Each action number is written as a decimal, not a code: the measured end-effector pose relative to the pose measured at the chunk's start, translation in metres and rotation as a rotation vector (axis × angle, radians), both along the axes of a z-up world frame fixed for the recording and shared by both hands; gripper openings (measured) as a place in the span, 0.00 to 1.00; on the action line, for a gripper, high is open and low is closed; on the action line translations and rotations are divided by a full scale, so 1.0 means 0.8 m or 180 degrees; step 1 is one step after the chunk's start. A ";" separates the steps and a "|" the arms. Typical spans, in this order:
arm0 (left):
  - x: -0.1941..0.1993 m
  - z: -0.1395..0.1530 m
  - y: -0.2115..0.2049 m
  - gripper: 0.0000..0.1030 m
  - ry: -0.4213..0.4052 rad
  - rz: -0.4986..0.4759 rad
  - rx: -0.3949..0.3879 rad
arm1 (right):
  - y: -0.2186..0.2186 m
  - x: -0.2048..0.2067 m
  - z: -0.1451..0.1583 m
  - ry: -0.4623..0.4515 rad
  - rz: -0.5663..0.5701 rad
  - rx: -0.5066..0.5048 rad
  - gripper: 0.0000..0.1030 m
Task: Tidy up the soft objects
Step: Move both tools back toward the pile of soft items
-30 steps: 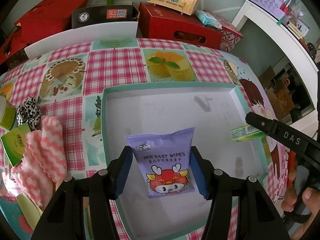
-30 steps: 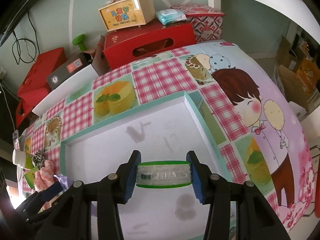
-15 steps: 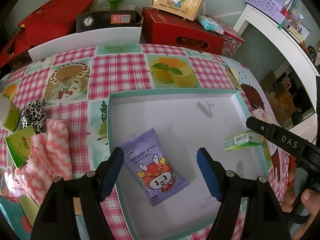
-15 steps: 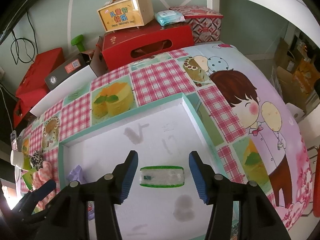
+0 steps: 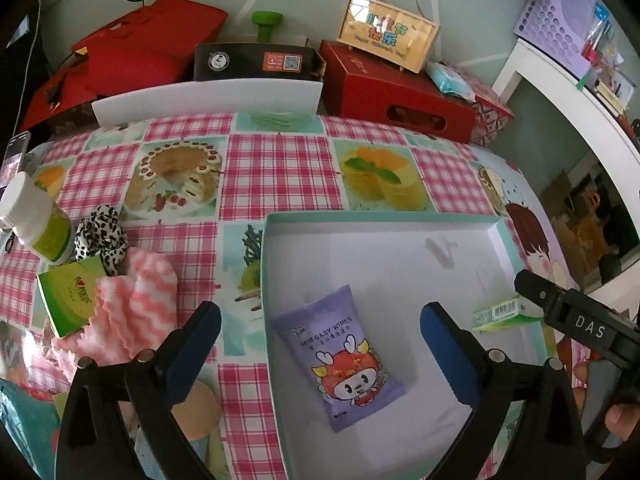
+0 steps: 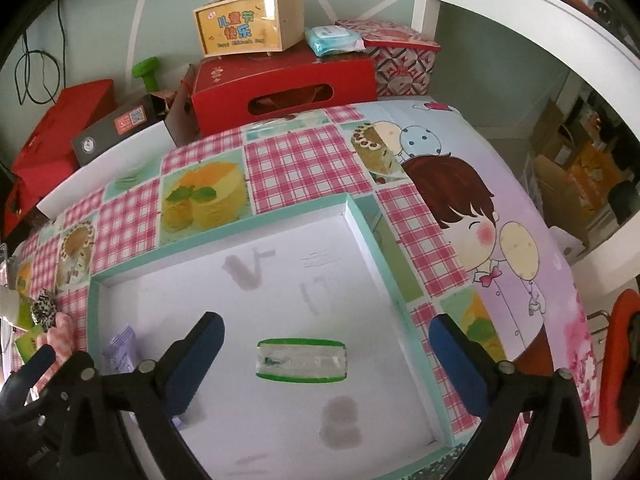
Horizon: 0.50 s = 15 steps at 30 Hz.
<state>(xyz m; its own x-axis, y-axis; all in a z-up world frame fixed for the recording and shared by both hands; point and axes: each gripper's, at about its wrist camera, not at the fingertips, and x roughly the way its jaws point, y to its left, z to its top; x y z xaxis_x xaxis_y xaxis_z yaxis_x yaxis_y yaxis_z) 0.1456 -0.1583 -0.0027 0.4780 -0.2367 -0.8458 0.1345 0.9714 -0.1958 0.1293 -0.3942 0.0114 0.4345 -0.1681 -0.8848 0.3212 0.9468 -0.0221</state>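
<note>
Between the blue pads of the left hand-held gripper (image 5: 320,352), whose jaws have just been opening and now stand wide with nothing gripped, the purple wipes pack (image 5: 338,360) lies flat on the white floor of the teal-rimmed box (image 5: 384,216), touching neither pad. Its long axis runs slantwise, top seam toward the far left of the pads, bottom toward the near right. The right hand-held gripper (image 6: 326,364), jaws likewise just opened wide, frames the green-edged tissue pack (image 6: 302,360), released and lying crosswise between its pads. To finish well, I would lift both straight up, clear of the packs, before swinging left toward the pink cloth (image 5: 132,312) on the bench (image 5: 280,160).
</note>
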 end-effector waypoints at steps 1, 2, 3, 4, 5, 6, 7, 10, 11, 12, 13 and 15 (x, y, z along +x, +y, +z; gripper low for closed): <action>0.000 0.000 0.000 0.97 0.0004 0.0005 0.0001 | 0.000 0.000 0.000 0.0007 0.0003 0.0003 1.00; 0.000 0.000 0.001 0.97 0.0011 0.0008 0.0001 | 0.000 0.001 -0.001 0.0018 0.0009 -0.0001 1.00; 0.001 -0.001 0.001 0.97 0.0016 0.0008 0.0000 | 0.001 0.001 -0.002 0.0028 0.0015 -0.0006 1.00; 0.001 -0.001 0.001 0.97 0.0022 0.0009 0.0001 | 0.002 0.001 -0.003 0.0037 0.0024 -0.0012 1.00; 0.000 -0.001 0.000 0.97 0.0027 0.0008 0.0002 | 0.003 0.001 -0.003 0.0044 0.0033 -0.0019 1.00; 0.000 -0.002 0.000 0.97 0.0032 0.0005 0.0004 | 0.004 0.001 -0.003 0.0047 0.0039 -0.0030 1.00; 0.000 -0.002 0.000 0.97 0.0036 0.0000 0.0006 | 0.005 0.001 -0.003 0.0053 0.0043 -0.0041 1.00; 0.000 -0.003 -0.001 0.97 0.0053 -0.0015 0.0015 | 0.004 0.001 -0.004 0.0076 0.0027 -0.0053 1.00; 0.000 -0.003 -0.002 0.97 0.0057 -0.0021 0.0021 | 0.003 0.001 -0.005 0.0088 0.0011 -0.0046 1.00; 0.000 -0.002 -0.002 0.97 0.0057 -0.0029 0.0025 | 0.001 0.001 -0.006 0.0096 -0.0005 -0.0037 1.00; 0.000 -0.002 -0.003 0.97 0.0055 -0.0034 0.0026 | 0.000 0.000 -0.006 0.0101 -0.0021 -0.0028 1.00; -0.001 0.000 -0.002 0.97 0.0054 -0.0045 0.0013 | -0.003 -0.001 -0.004 0.0100 -0.0068 -0.0017 1.00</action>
<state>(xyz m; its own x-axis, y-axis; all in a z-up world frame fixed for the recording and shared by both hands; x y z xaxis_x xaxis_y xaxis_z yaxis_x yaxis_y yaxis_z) 0.1448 -0.1600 -0.0030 0.4603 -0.2397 -0.8548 0.1448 0.9702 -0.1941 0.1283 -0.3967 0.0081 0.4028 -0.1818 -0.8971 0.3403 0.9396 -0.0376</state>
